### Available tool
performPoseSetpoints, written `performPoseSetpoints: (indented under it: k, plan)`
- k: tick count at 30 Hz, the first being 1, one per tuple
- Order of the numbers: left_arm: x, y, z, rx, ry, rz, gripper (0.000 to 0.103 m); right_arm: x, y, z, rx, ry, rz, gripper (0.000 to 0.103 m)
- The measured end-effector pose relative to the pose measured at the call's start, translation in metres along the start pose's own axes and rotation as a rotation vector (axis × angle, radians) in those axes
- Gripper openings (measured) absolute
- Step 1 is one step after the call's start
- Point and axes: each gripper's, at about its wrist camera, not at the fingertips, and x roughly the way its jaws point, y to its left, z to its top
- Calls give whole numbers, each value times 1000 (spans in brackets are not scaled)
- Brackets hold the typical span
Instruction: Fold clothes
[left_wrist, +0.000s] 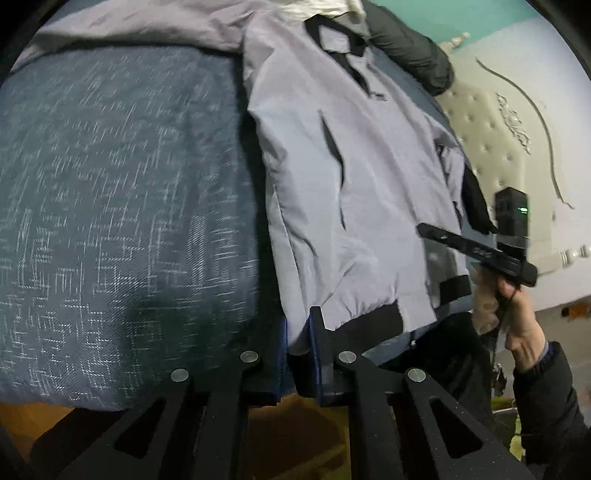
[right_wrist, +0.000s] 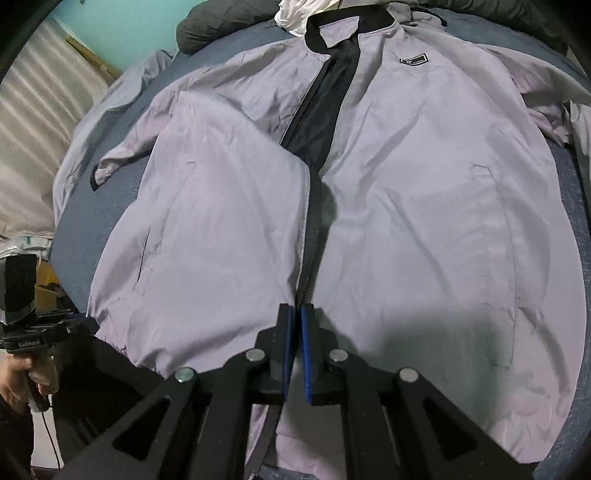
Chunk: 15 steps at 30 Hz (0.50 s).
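Observation:
A lavender-grey jacket (right_wrist: 424, 192) with black collar, cuffs and hem band lies front up on a dark blue bed cover (left_wrist: 122, 206), its zipper half open. In the left wrist view the jacket (left_wrist: 351, 184) stretches away from my left gripper (left_wrist: 298, 332), which is shut on the hem corner, with fabric pinched between the blue pads. My right gripper (right_wrist: 295, 319) is over the lower front; its pads nearly meet and the zipper edge runs into the slit between them. Seen from the left, the right tool (left_wrist: 480, 251) hovers over the hem, held by a hand (left_wrist: 524, 325).
A dark padded garment (left_wrist: 410, 48) and white cloth (right_wrist: 295, 14) lie beyond the collar. A tufted cream headboard (left_wrist: 491, 140) stands to the right, and a pale curtain (right_wrist: 33, 129) hangs beside the bed. The bed's near edge drops to a wooden floor (left_wrist: 288, 435).

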Motion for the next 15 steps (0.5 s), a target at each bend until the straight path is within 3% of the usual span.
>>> performPoseSetpoints:
  k: [3, 6, 11, 15]
  plan:
    - [7, 0, 2, -5, 13, 5, 12, -30, -12, 4, 25, -74, 12, 12]
    - [8, -3, 4, 6, 11, 12, 12, -62, -34, 0, 44, -139, 7, 40]
    - [9, -6, 6, 28, 3, 23, 12, -92, -93, -20, 120, -111, -146, 42]
    - [3, 0, 3, 39, 8, 32, 12, -96, -123, -49, 170, -60, -188, 42]
